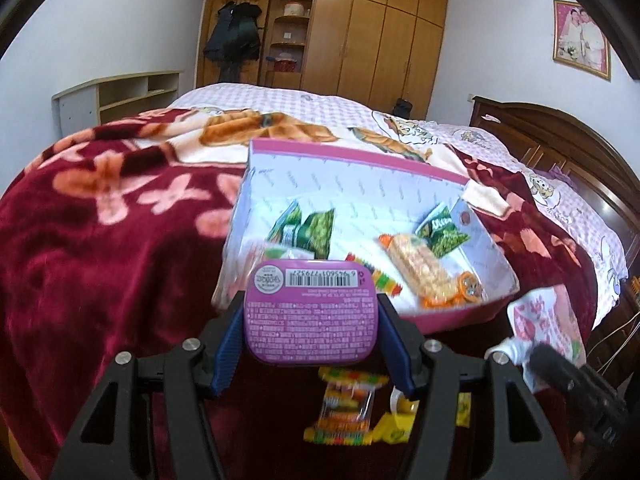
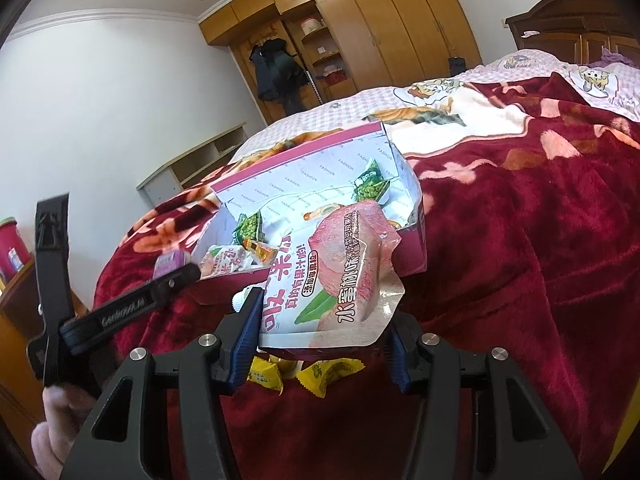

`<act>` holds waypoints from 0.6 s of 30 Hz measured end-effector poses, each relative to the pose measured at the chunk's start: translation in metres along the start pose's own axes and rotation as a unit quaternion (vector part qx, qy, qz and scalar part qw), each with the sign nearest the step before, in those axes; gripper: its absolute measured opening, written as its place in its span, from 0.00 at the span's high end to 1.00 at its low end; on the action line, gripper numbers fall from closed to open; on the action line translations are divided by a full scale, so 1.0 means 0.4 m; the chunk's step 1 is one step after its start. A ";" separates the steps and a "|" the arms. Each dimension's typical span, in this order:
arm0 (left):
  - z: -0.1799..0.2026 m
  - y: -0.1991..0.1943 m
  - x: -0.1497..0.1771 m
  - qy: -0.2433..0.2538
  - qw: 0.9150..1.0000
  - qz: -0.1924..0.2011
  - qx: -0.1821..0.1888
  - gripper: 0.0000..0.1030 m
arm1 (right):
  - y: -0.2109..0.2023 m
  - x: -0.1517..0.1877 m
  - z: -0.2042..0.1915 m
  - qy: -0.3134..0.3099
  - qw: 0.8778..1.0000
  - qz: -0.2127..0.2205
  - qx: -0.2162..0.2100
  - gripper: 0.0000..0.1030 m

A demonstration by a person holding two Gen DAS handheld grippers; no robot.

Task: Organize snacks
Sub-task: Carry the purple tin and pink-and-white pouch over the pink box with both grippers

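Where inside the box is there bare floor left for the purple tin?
Bare floor in the box runs along its far wall, behind the green pea packets, and between them. The near edge, by the rice cracker bar, is crowded.

Bed covered by a dark red floral blanket (image 1: 100,240) over a pink checked sheet (image 1: 280,98); dark wooden headboard (image 1: 560,148) at the right in the left wrist view. Wooden wardrobe (image 1: 380,28) on the far wall, dark coat (image 1: 234,36) hanging on it, low open shelf unit (image 1: 120,96) by the white wall. Framed photograph (image 1: 582,38) above the headboard.
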State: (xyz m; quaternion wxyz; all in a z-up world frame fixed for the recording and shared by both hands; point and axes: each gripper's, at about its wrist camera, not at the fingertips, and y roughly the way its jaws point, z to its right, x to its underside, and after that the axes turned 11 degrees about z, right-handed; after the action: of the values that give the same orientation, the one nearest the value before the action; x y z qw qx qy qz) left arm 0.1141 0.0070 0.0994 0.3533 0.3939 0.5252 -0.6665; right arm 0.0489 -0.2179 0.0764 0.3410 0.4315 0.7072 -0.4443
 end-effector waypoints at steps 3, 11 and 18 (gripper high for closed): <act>0.011 0.024 -0.018 0.008 1.000 0.000 0.001 0.38 | 0.005 -0.006 0.001 -0.001 1.000 0.000 0.002 0.47; 0.028 0.107 -0.070 0.025 1.000 -0.005 0.000 0.38 | 0.023 -0.025 0.005 -0.006 1.000 0.000 0.002 0.47; 0.038 0.182 -0.110 0.032 0.999 -0.007 0.004 0.38 | 0.044 -0.042 0.001 -0.015 1.000 0.001 -0.001 0.47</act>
State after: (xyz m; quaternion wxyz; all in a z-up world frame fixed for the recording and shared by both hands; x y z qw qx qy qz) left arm 0.1954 -0.0200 0.1105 0.3297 0.4129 0.5363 -0.6581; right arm 0.0715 -0.2195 0.0850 0.3525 0.4248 0.7022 -0.4496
